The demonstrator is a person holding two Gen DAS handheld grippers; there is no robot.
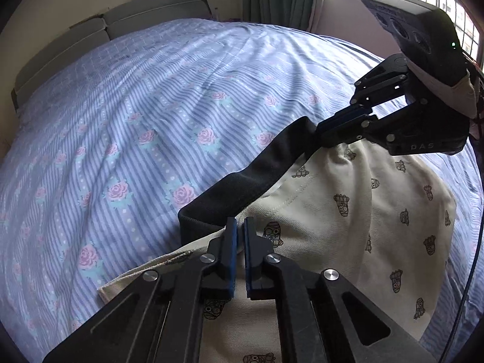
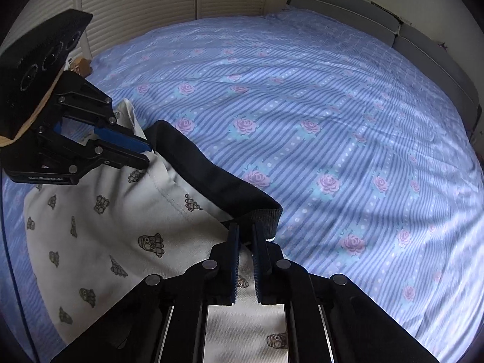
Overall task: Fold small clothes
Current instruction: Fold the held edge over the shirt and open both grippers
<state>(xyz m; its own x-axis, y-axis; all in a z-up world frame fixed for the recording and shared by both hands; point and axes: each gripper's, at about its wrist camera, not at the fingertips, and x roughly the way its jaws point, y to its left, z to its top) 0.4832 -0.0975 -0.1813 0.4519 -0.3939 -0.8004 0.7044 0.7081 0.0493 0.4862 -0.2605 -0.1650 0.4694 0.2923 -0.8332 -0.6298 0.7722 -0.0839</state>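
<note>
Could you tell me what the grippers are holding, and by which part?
Both hold the shorts by the black waistband: left gripper at one end, right gripper at the other.

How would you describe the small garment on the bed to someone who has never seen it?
On the blue striped rose-patterned bedsheet lies one pair of cream shorts printed with small dark cartoon figures. Its black waistband is pinched at each end by a gripper; nothing else there is cream.
</note>
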